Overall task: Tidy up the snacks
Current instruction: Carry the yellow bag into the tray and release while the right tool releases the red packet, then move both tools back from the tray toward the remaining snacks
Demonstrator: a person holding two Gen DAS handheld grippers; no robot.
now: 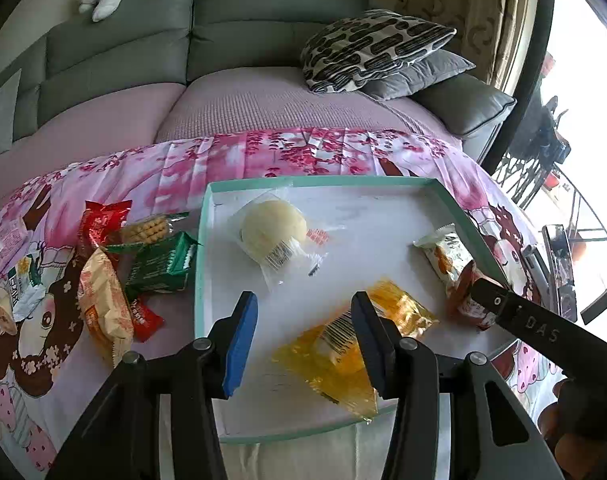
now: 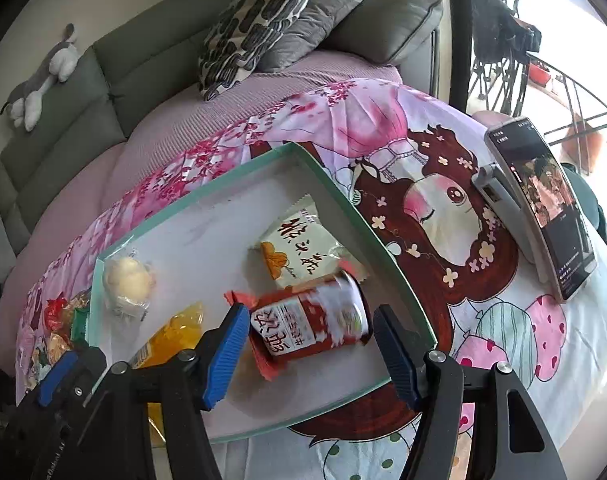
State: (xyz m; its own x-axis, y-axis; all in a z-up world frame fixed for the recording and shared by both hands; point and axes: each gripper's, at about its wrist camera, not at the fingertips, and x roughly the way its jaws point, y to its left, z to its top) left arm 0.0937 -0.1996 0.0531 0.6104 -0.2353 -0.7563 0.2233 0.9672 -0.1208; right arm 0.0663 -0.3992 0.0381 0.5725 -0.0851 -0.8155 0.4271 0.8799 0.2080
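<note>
Four wrapped snacks lie in the shallow teal-rimmed white tray [image 2: 387, 240]; the right gripper [image 2: 309, 354], jaws parted and not pressing, straddles the light, crinkly, slippery red foil packet [image 2: 311, 320], best pinched across its middle, while the left gripper [image 1: 303, 340] stands released over the soft yellow plastic packet [image 1: 335, 344].

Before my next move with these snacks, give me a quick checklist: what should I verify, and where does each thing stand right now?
1. Left gripper open and empty: ok.
2. Yellow packet lying in the tray: ok.
3. Right gripper holding the red packet between its fingers: cannot tell, the packet is blurred.
4. All snacks in the tray: not ok, the green packet and others lie on the cloth beside it.
5. Grippers apart from each other: ok.
</note>
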